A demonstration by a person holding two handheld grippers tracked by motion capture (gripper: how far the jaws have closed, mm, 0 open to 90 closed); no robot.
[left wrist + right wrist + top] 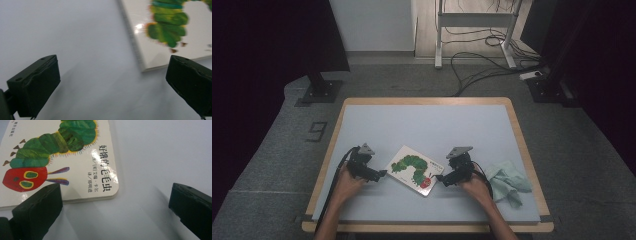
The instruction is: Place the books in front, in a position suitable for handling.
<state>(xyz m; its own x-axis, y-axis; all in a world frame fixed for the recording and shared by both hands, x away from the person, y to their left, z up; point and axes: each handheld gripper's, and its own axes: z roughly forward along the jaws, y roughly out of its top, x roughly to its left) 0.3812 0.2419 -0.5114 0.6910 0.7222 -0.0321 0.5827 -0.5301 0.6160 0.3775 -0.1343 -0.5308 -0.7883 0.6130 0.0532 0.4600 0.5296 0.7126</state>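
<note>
one glossy book (pixel 414 169) — green caterpillar cover

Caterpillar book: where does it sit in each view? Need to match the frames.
High view: the book lies flat at the table's near centre, between the left tongs and the right tongs.
Left gripper view: its corner, upper right.
Right gripper view: upper left, above the left-hand jaw.
Shared landmark: the green caterpillar on the cover.
</note>
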